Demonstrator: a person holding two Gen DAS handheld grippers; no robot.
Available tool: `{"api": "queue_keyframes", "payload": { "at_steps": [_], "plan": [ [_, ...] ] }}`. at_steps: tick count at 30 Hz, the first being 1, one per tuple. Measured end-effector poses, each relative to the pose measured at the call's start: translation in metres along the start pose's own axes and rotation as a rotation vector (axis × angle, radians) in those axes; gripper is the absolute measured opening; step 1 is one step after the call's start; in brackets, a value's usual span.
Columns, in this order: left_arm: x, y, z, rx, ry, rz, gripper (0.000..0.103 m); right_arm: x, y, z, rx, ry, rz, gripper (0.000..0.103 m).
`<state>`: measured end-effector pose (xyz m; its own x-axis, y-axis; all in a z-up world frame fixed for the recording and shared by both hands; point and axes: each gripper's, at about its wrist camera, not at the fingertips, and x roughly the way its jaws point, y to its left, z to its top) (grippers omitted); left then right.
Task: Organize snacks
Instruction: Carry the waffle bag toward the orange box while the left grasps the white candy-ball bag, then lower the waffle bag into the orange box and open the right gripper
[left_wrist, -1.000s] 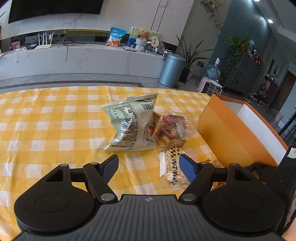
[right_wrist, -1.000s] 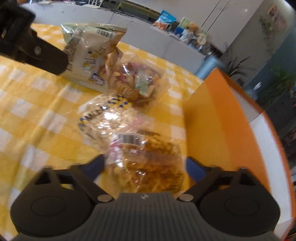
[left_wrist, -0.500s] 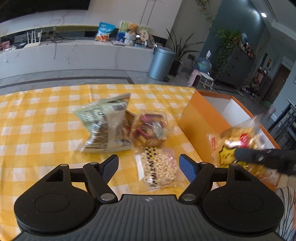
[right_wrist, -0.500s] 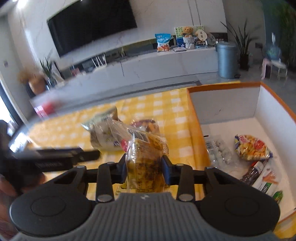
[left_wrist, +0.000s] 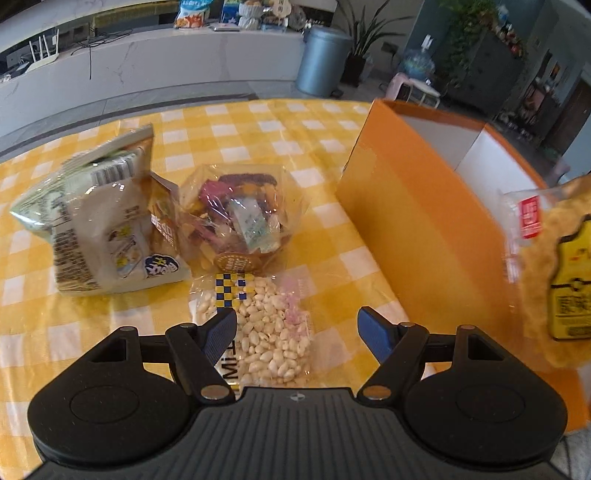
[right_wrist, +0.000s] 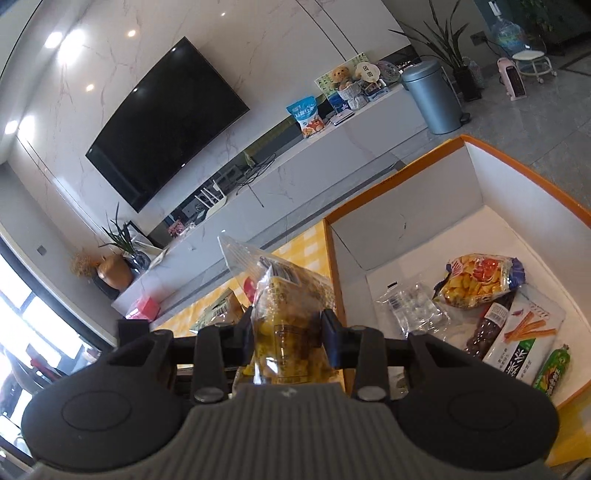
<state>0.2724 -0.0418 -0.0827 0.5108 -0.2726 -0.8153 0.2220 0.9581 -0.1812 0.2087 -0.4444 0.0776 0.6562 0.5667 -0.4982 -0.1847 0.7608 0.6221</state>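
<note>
Above box (right_wrist: 476, 173), right claw (right_wrist: 290, 334) tilted

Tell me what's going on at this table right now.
A person is sorting snacks into an orange box. The right tool is shut on a clear bag of yellow snacks, held up beside the box's near wall. Several packets already lie inside. The left tool is open, low over a bag of puffed grains on the yellow checked tablecloth. A chip bag and a mixed candy bag wait behind it.
</note>
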Motion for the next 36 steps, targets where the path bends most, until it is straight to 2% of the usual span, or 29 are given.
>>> {"api": "queue_keyframes", "payload": {
  "at_steps": [5,8,12,15,16,19,20,22,23,24,29,32,36],
  "plan": [
    [0.011,-0.018,0.001,0.056,-0.021,0.116,0.091,-0.002,-0.019,0.002,0.082,0.015,0.096,0.035],
    [0.017,-0.025,0.0,0.094,-0.016,0.226,0.093,-0.007,-0.026,0.004,0.126,0.013,0.149,0.035],
    [0.019,-0.028,-0.004,0.088,-0.039,0.293,0.095,-0.012,-0.026,0.005,0.126,0.003,0.149,0.035],
    [0.026,-0.026,-0.006,0.095,-0.014,0.437,0.099,-0.012,-0.025,0.003,0.124,0.006,0.143,0.035],
    [0.025,-0.023,-0.007,0.076,-0.016,0.438,0.099,-0.011,-0.026,0.005,0.123,0.008,0.142,0.035],
    [0.016,-0.003,-0.01,-0.01,-0.039,0.353,0.099,-0.011,-0.028,0.008,0.122,0.012,0.144,0.035],
    [0.017,0.006,-0.011,-0.044,-0.013,0.314,0.1,-0.011,-0.028,0.008,0.121,0.012,0.141,0.035],
    [0.013,0.023,-0.014,-0.106,-0.048,0.239,0.103,-0.011,-0.028,0.008,0.119,0.014,0.133,0.035],
    [0.012,0.025,-0.015,-0.093,-0.058,0.227,0.094,-0.011,-0.027,0.008,0.118,0.016,0.13,0.035],
    [0.01,0.026,-0.016,-0.079,-0.062,0.242,0.092,-0.01,-0.027,0.009,0.118,0.017,0.128,0.035],
    [-0.005,0.041,-0.021,-0.144,-0.08,0.184,0.091,-0.012,-0.025,0.01,0.114,0.012,0.119,0.035],
    [-0.027,0.039,-0.028,-0.14,-0.108,0.142,0.091,-0.016,-0.026,0.012,0.121,-0.001,0.119,0.035],
    [-0.074,0.026,-0.031,-0.103,-0.152,0.012,0.092,-0.031,-0.031,0.015,0.152,-0.078,0.095,0.035]
  ]
}}
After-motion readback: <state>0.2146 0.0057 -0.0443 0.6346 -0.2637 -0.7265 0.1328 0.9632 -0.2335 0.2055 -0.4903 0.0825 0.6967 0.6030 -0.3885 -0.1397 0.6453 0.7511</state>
